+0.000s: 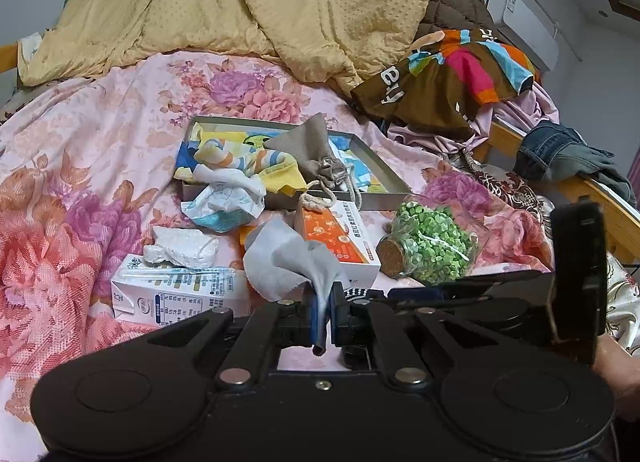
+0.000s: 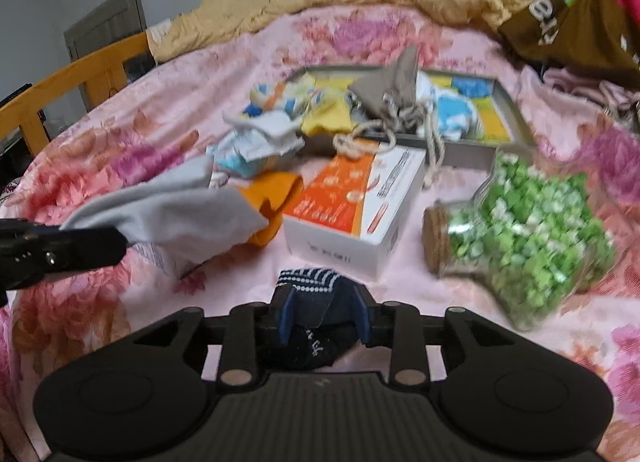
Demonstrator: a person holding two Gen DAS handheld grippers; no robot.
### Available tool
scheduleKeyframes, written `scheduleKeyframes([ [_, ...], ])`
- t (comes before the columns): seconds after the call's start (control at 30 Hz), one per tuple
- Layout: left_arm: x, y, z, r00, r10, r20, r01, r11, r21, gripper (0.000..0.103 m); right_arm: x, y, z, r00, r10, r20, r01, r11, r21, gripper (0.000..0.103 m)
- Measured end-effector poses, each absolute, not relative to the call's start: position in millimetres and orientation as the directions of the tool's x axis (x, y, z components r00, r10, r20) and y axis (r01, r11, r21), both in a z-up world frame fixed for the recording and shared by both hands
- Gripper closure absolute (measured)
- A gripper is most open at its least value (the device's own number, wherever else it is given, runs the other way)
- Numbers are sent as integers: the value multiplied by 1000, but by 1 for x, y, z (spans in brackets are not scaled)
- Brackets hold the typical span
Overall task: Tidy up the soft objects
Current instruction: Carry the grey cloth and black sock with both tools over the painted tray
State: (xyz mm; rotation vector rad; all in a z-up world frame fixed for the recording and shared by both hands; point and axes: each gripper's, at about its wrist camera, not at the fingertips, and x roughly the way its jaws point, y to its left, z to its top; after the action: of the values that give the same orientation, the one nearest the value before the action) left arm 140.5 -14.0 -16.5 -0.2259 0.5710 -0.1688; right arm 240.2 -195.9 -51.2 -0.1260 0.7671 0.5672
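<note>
- Left gripper [image 1: 321,316]: jaws nearly together, clamped on an edge of the grey cloth [image 1: 286,262]. The cloth rises crumpled above the fingertips; a short tail hangs below them.
- Right gripper [image 2: 322,312]: jaws part-way apart, with the dark navy sock [image 2: 310,316] between the blue pads [image 2: 285,312]. No earlier view is given, and blur prevents confirming pad pressure on the sock. The sock cuff carries white stripes and dots.
- Pose: both grippers point forward and downward over the bed [image 1: 72,166]. In the left wrist view the right gripper body lies just beside the left one, on its right; part of a hand [image 1: 618,374] shows at the right edge.
- Near field: the orange-and-white box [image 2: 356,198] lies just ahead of the right gripper. An orange cloth [image 2: 272,198] sits beside it, partly under the grey cloth. The cork-stoppered glass jar [image 2: 524,234] of green pieces lies on its side to the right.
- Left of the grey cloth: a white carton [image 1: 176,294] with a straw, topped by a crumpled white tissue [image 1: 184,248].
- Further out: a shallow grey tray [image 1: 384,166] holds colourful cloths, a grey drawstring pouch [image 1: 312,150] and crumpled white fabric [image 1: 226,198] over its near rim.
- Surface: pink floral bedsheet. A yellow quilt [image 1: 240,2] and piled clothes [image 1: 452,74] lie beyond.
- Room: grey walls, a wall air conditioner [image 1: 524,30], a wooden bed frame [image 2: 76,74].
- Writing: the box and carton print is too small to read.
</note>
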Motion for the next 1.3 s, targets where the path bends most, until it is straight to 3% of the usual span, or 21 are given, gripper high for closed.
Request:
scheduleKeyframes([
  [0.2,145,-12,-18,829,-219,-514,90,960,-264,98,251,-185,-66,527,444,-725,-539,834,119,62],
  [0.27,146,-11,-17,830,-219,-513,89,960,-267,98,252,-181,-68,528,433,-731,-548,831,97,72],
  [0.3,147,-10,-17,830,-219,-513,88,960,-267,98,251,-178,-69,527,431,-732,-553,828,90,83],
  [0.43,150,-9,-16,830,-216,-515,82,959,-270,98,248,-175,-69,531,438,-725,-572,817,75,96],
  [0.93,174,-8,5,847,-219,-484,115,965,-234,98,245,-192,-12,675,563,-476,-573,807,141,98],
  [1.3,244,-12,35,869,-230,-439,158,968,-195,98,313,-199,14,745,571,-345,-529,821,216,98],
])
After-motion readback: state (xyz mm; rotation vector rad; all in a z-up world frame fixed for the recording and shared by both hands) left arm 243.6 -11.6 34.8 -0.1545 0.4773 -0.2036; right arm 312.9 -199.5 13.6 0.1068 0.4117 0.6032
